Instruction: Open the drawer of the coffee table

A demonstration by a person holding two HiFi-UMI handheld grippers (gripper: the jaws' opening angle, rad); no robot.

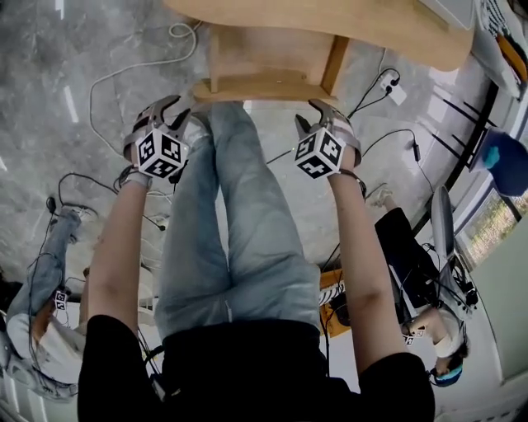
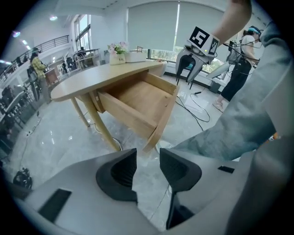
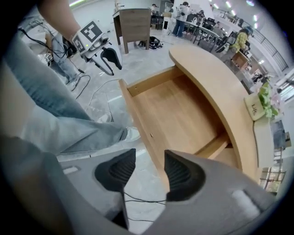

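Note:
The light wooden coffee table (image 1: 346,21) lies at the top of the head view, and its drawer (image 1: 264,62) stands pulled out toward me, empty inside. My left gripper (image 1: 169,111) hovers just off the drawer's front left corner. My right gripper (image 1: 318,111) hangs at its front right corner. Neither touches the wood. In the left gripper view the open drawer (image 2: 138,103) sits ahead, and the left gripper (image 2: 147,170) holds nothing. The right gripper view looks down into the drawer (image 3: 177,114). The right gripper (image 3: 149,172) has a wide gap with only floor behind it.
My legs in jeans (image 1: 239,247) stand between the two grippers, a shoe (image 3: 131,134) close to the drawer front. Cables (image 1: 124,74) and a power strip (image 1: 394,89) lie on the grey floor. Other people (image 1: 41,321) are nearby. Flowers (image 2: 117,49) stand on the table's far end.

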